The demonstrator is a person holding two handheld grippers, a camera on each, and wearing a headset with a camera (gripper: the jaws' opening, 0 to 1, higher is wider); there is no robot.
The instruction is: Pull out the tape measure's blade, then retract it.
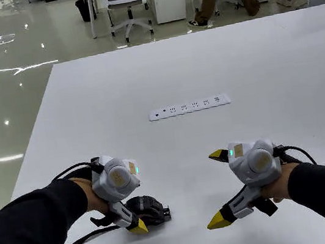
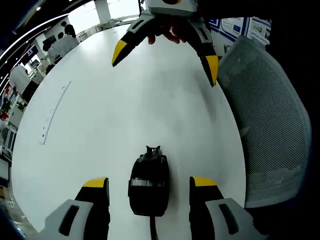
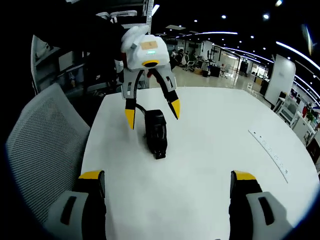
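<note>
White tabletop (image 1: pixel 203 66) runs out to a glossy office floor. On its near edge the black tape measure (image 1: pixel 147 210) lies flat. It sits between the jaws of the left gripper (image 2: pixel 149 181), which straddle the case with a gap on each side, spread and not touching it. The small tab at the case's front points toward the right gripper (image 1: pixel 216 188), which hovers near, jaws wide and holding nothing.

The step in hand looks like securing the case. The left jaws should close squarely on its flanks, low enough to pin it to the table, and leave the front slot free. The right jaws should then pinch the tab itself, not the case, and draw straight along the table.

A power strip (image 1: pixel 189 106) lies well apart, farther up the table, and a mesh chair (image 2: pixel 265 125) stands beside its edge. The tab is tiny and dark, so its shape is hard to read. In the head view one left jaw is hidden by the case. I cannot tell whether the black cord behind the case belongs to it or to the gripper.
</note>
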